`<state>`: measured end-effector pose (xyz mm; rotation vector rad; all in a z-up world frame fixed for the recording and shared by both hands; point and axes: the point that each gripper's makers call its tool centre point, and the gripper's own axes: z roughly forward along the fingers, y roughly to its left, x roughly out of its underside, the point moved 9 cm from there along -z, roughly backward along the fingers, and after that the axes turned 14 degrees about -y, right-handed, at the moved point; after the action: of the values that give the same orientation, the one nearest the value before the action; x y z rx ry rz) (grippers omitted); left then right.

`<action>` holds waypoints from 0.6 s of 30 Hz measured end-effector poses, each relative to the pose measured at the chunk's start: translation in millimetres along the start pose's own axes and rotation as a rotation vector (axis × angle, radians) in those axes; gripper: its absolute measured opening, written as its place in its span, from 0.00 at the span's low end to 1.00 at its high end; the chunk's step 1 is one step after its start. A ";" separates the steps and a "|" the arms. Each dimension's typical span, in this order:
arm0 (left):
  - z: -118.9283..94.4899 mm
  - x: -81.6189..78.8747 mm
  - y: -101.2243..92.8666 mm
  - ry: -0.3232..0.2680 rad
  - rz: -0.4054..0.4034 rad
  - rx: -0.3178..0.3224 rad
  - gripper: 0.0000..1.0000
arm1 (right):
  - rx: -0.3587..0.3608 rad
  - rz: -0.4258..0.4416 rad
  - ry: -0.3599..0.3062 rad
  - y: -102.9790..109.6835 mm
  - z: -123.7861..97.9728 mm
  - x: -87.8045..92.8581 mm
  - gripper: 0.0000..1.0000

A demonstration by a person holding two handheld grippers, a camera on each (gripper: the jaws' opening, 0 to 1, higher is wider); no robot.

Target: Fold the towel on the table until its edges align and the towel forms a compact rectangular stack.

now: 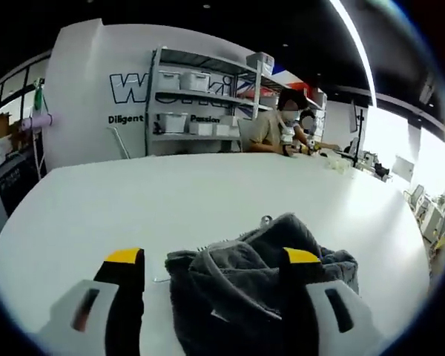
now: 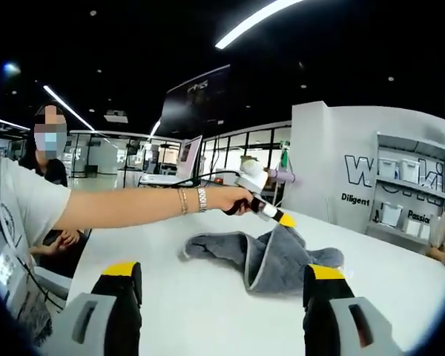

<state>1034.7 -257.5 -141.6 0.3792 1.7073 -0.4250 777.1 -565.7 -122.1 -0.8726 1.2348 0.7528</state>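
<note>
Lying crumpled on the white table [image 2: 208,297], the grey towel [image 2: 271,256] is pinched at its raised edge by the left gripper [image 2: 283,218], jaws closed on the cloth. Right gripper [image 2: 226,285] jaws stand wide apart, holding nothing, short of the towel.
</note>
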 end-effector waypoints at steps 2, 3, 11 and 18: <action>-1.8 2.5 -0.8 0.018 0.028 -0.003 0.74 | -0.007 -0.002 0.001 3.0 -1.0 -0.1 0.94; -2.6 3.7 -1.1 0.027 0.042 -0.005 0.73 | -0.010 -0.003 0.002 4.5 -1.5 -0.1 0.93; -3.1 9.8 -2.7 0.049 0.082 -0.013 0.63 | -0.028 -0.012 0.016 9.5 -2.5 1.4 0.93; -0.7 10.8 -3.7 0.023 0.051 -0.014 0.25 | -0.046 -0.025 0.021 12.8 -4.2 1.1 0.92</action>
<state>1030.4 -260.2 -151.9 0.4175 1.7184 -0.3727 764.2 -563.2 -125.6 -0.9340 1.2276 0.7560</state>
